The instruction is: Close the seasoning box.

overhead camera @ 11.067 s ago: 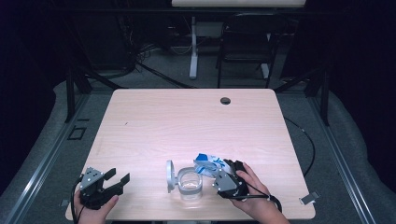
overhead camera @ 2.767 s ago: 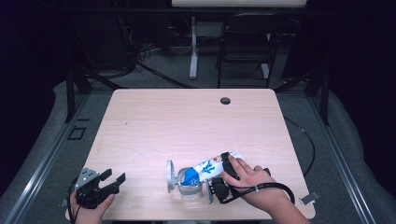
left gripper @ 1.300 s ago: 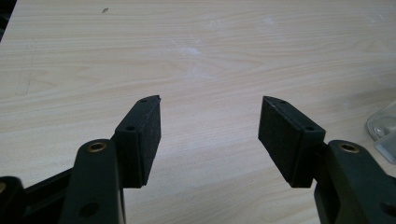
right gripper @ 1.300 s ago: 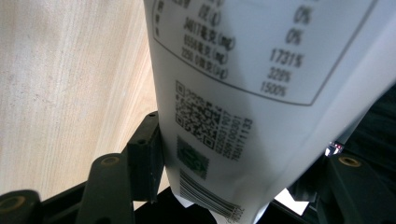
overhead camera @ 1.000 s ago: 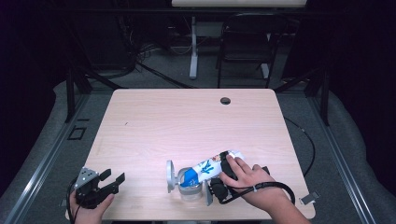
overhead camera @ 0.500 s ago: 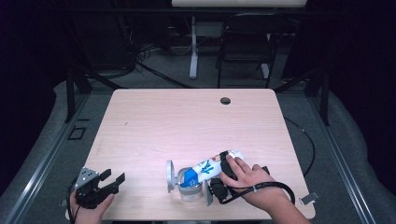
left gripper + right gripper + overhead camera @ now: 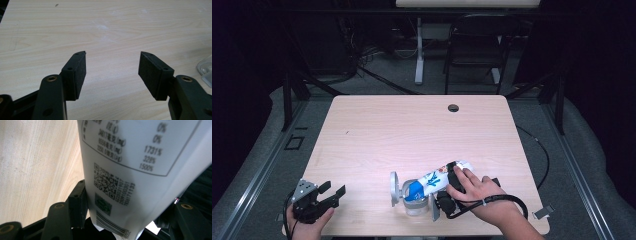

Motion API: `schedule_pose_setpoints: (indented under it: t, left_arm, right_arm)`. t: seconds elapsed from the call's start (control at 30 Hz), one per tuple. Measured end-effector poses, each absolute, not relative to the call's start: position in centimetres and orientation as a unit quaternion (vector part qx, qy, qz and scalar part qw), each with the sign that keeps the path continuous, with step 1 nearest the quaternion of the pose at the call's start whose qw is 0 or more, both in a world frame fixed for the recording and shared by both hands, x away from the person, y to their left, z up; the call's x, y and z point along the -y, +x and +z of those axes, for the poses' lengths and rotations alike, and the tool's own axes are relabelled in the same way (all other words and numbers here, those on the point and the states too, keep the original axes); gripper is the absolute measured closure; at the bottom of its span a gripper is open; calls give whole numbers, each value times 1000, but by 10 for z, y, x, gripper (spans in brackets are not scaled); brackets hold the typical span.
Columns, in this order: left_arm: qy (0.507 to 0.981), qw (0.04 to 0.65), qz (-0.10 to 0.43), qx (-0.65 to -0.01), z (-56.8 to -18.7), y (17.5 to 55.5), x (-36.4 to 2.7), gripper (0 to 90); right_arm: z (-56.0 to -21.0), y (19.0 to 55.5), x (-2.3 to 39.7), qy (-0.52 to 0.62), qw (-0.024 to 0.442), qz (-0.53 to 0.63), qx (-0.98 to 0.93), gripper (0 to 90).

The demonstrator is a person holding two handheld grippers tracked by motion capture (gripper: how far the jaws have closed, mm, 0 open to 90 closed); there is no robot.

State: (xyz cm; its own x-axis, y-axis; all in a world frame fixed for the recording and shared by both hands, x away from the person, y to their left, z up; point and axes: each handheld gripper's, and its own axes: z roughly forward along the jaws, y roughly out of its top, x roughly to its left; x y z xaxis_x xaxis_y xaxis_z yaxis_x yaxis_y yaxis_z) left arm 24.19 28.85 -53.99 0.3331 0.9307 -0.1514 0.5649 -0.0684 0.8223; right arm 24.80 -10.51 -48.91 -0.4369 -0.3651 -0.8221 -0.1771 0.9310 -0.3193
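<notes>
The right gripper sits at the near edge of the table, held in the person's right hand. Its jaws are clamped on a white pouch with a blue printed end. In the right gripper view, the pouch fills the gap between the jaws: the left pad presses flat against the pouch's side, and the right jaw is largely hidden behind the pouch's far edge. The face turned toward the camera carries a nutrition table, a QR code and a barcode. The pouch extends forward and away from the jaws, tilted, with its blue end lowered toward a clear glass container that stands on the table just ahead of the jaws. A round lid or plate stands on edge, touching the container on the side away from the right gripper.

The left gripper rests at the near left corner of the table, well apart from the pouch and the container, held in the left hand. In the left gripper view its jaws stand wide apart with bare table between and ahead of them. A clear object's edge appears beyond the right jaw; what it is cannot be told.
</notes>
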Motion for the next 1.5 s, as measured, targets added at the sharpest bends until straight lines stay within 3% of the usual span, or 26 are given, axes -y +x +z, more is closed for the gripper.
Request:
schedule_pose_setpoints:
  t: [1.5]
  left_arm:
    - [696,424,214,-539,-542,243,-290,399]
  right_arm:
    - [-488,246,104,-172,510,-105,-836,432]
